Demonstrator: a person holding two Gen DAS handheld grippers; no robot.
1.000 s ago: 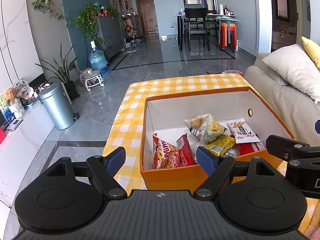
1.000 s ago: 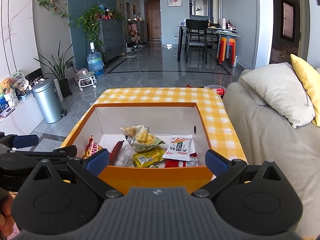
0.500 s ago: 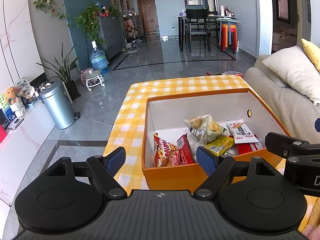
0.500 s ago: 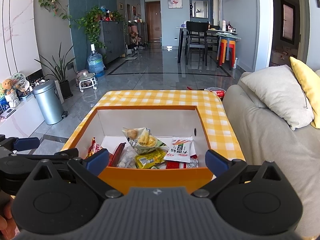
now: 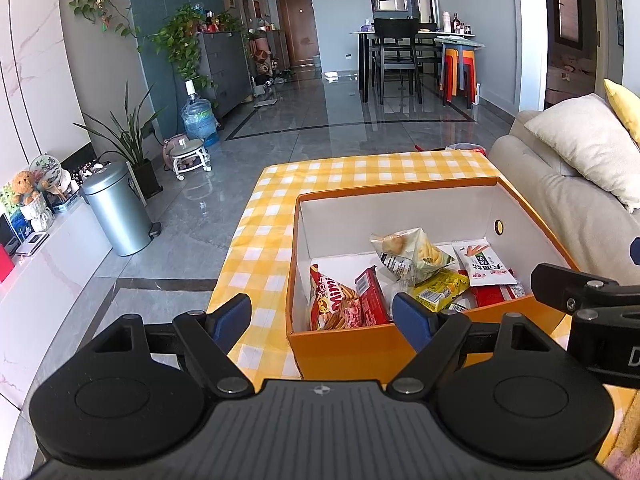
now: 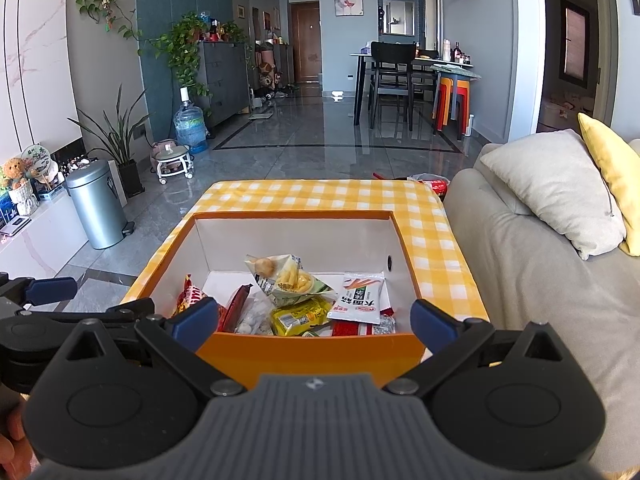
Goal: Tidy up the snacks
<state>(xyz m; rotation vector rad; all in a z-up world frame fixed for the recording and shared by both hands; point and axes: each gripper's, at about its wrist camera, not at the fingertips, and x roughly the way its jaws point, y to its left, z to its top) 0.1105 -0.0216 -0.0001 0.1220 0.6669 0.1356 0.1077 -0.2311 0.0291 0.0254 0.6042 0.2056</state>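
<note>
An orange box [image 5: 360,352] [image 6: 308,354] with white inner walls sits on the yellow checked tablecloth [image 5: 360,168] [image 6: 320,192]. Several snack packets lie inside: a red chip bag [image 5: 332,300], a red bar [image 5: 372,296], a pale green chip bag [image 5: 412,256] [image 6: 292,280], a yellow packet [image 5: 440,288] [image 6: 304,320] and a white packet [image 5: 486,264] [image 6: 360,296]. My left gripper [image 5: 322,316] is open and empty just before the box's near left corner. My right gripper [image 6: 314,322] is open and empty before the near wall.
A grey sofa [image 6: 540,280] with a beige cushion [image 6: 552,188] and a yellow cushion [image 6: 612,168] borders the table on the right. A metal bin [image 5: 116,208] stands on the floor at left. A dining table with chairs [image 6: 400,80] is far back.
Both grippers have drawn back and risen slightly from the box, so more of its inside shows. Both stay open and the snacks have not moved.
</note>
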